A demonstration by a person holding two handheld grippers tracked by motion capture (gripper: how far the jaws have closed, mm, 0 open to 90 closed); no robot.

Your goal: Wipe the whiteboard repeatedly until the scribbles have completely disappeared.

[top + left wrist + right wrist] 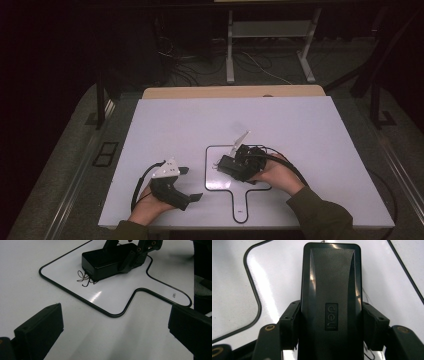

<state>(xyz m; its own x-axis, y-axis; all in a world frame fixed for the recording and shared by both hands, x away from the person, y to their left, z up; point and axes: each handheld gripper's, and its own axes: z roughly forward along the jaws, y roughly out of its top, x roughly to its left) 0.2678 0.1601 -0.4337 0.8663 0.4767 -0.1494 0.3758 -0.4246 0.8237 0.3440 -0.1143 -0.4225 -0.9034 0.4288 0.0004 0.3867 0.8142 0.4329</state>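
Forearms in dark sleeves enter the high view from the bottom edge. The left gripper (192, 183) rests on the white table (165, 120) with its jaws spread wide and nothing between them. The right gripper (223, 165) clamps a black whiteboard eraser (229, 165) on the small paddle-shaped whiteboard (220, 187), which lies flat near the table's front edge.

Black jaws rise at both lower corners of the left gripper view, well apart, over bare table. Beyond them lies the black-rimmed whiteboard (105, 293); the eraser (106, 261) sits on it beside a dark scribble (85, 278).

Seen in the right gripper view, both pads (290, 323) press the eraser's (332, 297) long sides, its embossed logo facing up, the whiteboard (274, 290) underneath.
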